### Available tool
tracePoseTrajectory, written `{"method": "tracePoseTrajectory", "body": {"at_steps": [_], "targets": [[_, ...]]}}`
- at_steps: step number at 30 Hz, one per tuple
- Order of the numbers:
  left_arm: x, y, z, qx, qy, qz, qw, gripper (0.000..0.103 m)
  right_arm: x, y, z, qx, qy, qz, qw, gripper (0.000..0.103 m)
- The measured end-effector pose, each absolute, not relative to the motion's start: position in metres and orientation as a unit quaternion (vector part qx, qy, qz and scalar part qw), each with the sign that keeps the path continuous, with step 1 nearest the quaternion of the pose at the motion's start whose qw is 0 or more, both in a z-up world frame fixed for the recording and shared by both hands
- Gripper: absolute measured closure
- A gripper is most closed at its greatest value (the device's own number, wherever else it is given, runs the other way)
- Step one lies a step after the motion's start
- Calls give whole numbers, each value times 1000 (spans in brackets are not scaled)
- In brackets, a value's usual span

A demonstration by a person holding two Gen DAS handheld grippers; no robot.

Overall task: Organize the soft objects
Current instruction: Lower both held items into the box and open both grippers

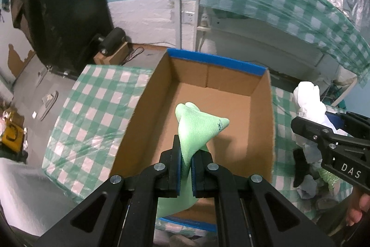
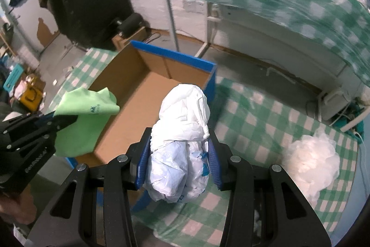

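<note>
- Green cloth (image 1: 198,131): soft, folded, with a small dark printed mark; pinched between the blue pads of the left gripper (image 1: 185,168), held above the open cardboard box (image 1: 143,112).
- White plastic bag bundle (image 2: 182,145): crumpled, clamped between the fingers of the right gripper (image 2: 179,166), held over the checked tablecloth (image 2: 266,122) just beside the box's blue-edged wall, at 3 o'clock of the box.
- Cardboard box: brown inside, blue tape on its rims, standing on the green-and-white checked tablecloth.
- White fluffy bundle (image 2: 312,159): lying on the tablecloth, at 3 o'clock of the right gripper.
</note>
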State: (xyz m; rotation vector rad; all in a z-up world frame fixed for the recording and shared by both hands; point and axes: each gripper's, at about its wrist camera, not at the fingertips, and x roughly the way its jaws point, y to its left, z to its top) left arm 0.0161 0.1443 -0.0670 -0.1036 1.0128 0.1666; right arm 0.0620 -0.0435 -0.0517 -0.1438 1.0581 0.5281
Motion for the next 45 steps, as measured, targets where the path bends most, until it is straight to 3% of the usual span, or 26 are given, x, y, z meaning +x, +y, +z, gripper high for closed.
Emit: {"method": "tracePoseTrajectory", "body": {"at_steps": [16, 18, 20, 23, 35, 42, 45], "targets": [[17, 175, -93, -71, 515, 97, 849, 96, 62, 11, -74, -84, 526, 289, 796, 58], [17, 178, -96, -73, 521, 103, 844, 90, 61, 15, -76, -86, 526, 291, 795, 55], [17, 180, -97, -74, 524, 108, 842, 77, 61, 17, -77, -88, 527, 290, 794, 40], [16, 182, -93, -76, 513, 112, 848, 59, 60, 18, -75, -91, 517, 286, 802, 27], [15, 170, -83, -67, 503, 100, 856, 56, 64, -4, -68, -78, 513, 267, 812, 26], [17, 156, -75, -61, 496, 85, 862, 44, 64, -24, -65, -70, 514, 251, 817, 26], [19, 147, -75, -54, 498, 77, 862, 43, 63, -33, -63, -68, 514, 246, 819, 26]]}}
